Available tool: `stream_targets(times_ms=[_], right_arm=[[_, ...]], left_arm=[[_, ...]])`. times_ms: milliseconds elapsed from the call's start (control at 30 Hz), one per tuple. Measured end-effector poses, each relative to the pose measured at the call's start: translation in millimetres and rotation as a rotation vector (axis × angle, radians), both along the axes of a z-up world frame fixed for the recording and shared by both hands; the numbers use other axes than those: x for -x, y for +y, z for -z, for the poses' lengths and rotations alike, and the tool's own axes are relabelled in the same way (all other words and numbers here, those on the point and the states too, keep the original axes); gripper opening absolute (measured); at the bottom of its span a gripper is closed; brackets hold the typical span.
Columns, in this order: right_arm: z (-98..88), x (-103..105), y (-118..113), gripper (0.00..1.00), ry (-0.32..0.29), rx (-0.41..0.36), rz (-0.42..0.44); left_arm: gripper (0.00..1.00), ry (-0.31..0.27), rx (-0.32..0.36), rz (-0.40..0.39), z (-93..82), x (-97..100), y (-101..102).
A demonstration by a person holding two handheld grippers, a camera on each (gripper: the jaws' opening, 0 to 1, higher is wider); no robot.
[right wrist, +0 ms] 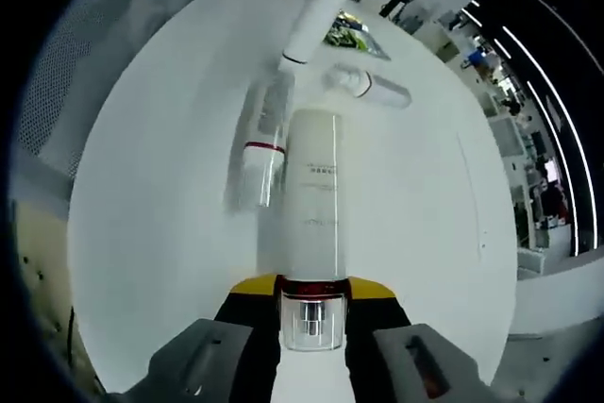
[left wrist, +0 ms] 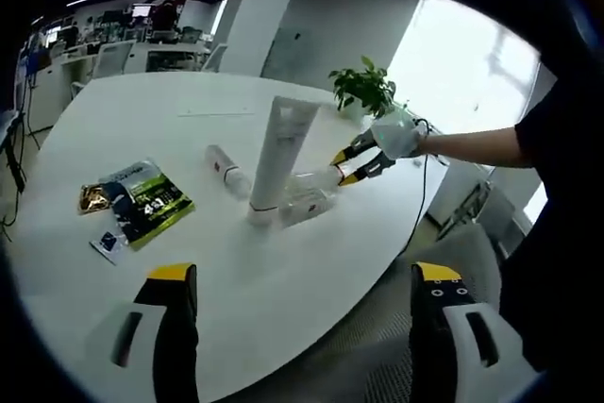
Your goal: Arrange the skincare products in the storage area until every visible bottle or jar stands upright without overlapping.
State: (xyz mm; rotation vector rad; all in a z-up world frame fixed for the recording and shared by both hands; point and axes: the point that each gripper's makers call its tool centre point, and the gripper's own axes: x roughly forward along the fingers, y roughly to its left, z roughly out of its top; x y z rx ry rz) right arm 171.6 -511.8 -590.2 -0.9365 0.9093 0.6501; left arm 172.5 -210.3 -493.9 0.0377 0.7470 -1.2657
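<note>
A tall white tube (left wrist: 278, 159) stands cap-down near the table's middle; it also rises at the top of the right gripper view (right wrist: 316, 7). A small white bottle (left wrist: 228, 170) (right wrist: 373, 88) lies on its side beside it. A clear bottle with a red band (left wrist: 307, 207) (right wrist: 260, 153) lies flat too. My right gripper (right wrist: 311, 288) (left wrist: 347, 167) is shut on the neck of a frosted bottle (right wrist: 316, 200) (left wrist: 316, 180), which points away along the jaws, low over the table. My left gripper (left wrist: 302, 327) hangs open and empty over the near table edge.
The round white table (left wrist: 142, 120) carries green and gold snack packets (left wrist: 142, 203) (right wrist: 349, 35) on its left. A potted plant (left wrist: 363, 90) stands at the far edge. A person's gloved hand (left wrist: 396, 137) holds the right gripper. Office desks and chairs (left wrist: 113, 56) stand behind.
</note>
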Motion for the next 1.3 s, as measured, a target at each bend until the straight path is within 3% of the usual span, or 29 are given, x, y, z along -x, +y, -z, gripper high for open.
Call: stream_targets(times_ms=[133,233,333,433,533,600,700,900,1000,1100,1300], right_arm=[[6.5,-1,-2,0.17,0.046,-0.124,0.110],[-0.1,-5,0,0.19,-0.009,-0.276,0.244],[6.7,-2,-13,0.19,-0.017,-0.295,0.316],[8.0,8,-17,0.23,0.010,-0.254,0.304],[2.1,11,-13,0.28,0.041,-0.184,0.212],[0.3,4,-10,0.27,0.049,-0.150,0.171],[2.6,-13,2,0.24,0.067,-0.164,0.142],[19.6,-21,23,0.20,0.213,-0.079,-0.015],[20.2,-24,21,0.19,0.231,-0.052,-0.076],[19.3,-26,18,0.18,0.243,-0.001,-0.183],[18.2,-27,3,0.18,0.301,0.237,-0.504]], left_arm=[[0.87,0.008,0.006,-0.001,-1.7,2.1,-6],[0.87,0.006,0.007,0.006,-1.8,2.5,-8],[0.87,0.011,0.006,0.007,-0.3,3.3,-7],[0.87,0.014,0.002,0.007,1.4,3.4,-5],[0.87,0.019,0.007,0.007,2.0,2.6,-5],[0.86,0.023,0.016,0.006,0.8,3.0,-6],[0.86,0.020,0.021,0.010,0.4,3.1,-7],[0.86,0.013,0.035,-0.002,-5.4,4.8,-3],[0.86,0.010,0.041,-0.020,-7.0,2.3,1],[0.86,0.015,0.049,-0.039,-7.5,1.7,1],[0.86,0.017,0.047,-0.050,-6.5,1.5,-1]])
